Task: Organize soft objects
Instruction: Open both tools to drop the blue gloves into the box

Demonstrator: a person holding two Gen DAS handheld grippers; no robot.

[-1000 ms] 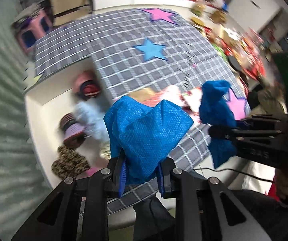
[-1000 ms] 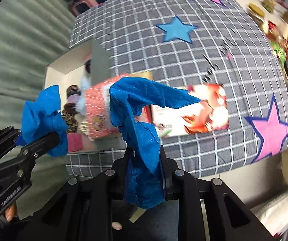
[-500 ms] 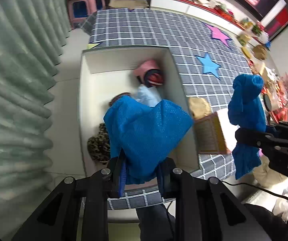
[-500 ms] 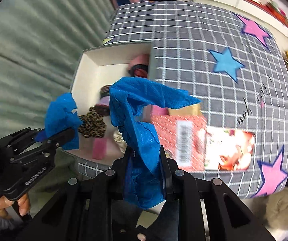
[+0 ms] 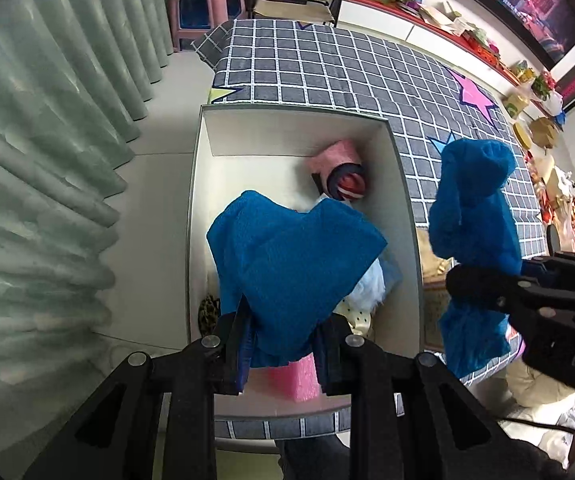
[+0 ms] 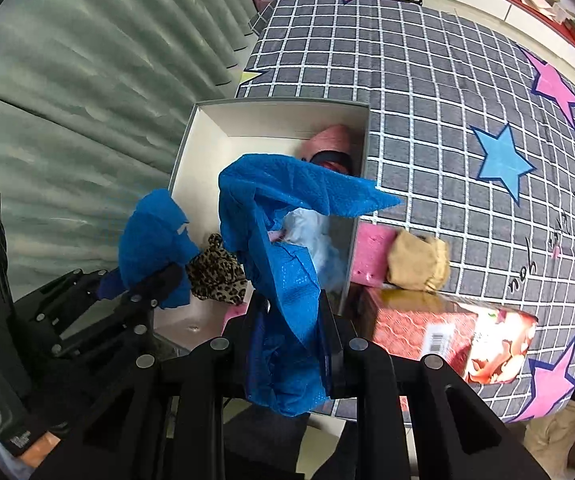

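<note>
- The left tongs [image 5: 283,344] are clamped tight on one end of a blue cloth [image 5: 291,268] — thin, papery, with a dotted embossed texture, bunched into a floppy peak above the pads.
- The right tongs [image 6: 289,332] are pinched on another bunch of the same blue stuff [image 6: 283,240]; it flares out into a pointed flap to the right and hangs crumpled below the grip. Hard to tell whether it's one long piece or two separate ones.
- Each bunch also shows in the other camera: the right tongs' one sits at the right edge of the left view, the left one at the lower left of the right view.
- Both bunches hang in the air over a white box [image 5: 203,184] — not touching anything inside it, as far as can be seen.
- The box already has soft bits in it: a pink roll [image 5: 335,156] with a dark red-and-navy one against it in the far corner, a leopard-print piece [image 6: 215,272], something pale blue and fluffy [image 5: 367,288], and a pink foam block [image 5: 291,376] near the front wall.
- The box sits on a counter with a grey checked cover [image 6: 427,80] with pink and blue stars.
- Just outside the box's right wall: a pink sponge [image 6: 371,252], a tan pouch [image 6: 417,262] and a red printed package [image 6: 447,336].
</note>
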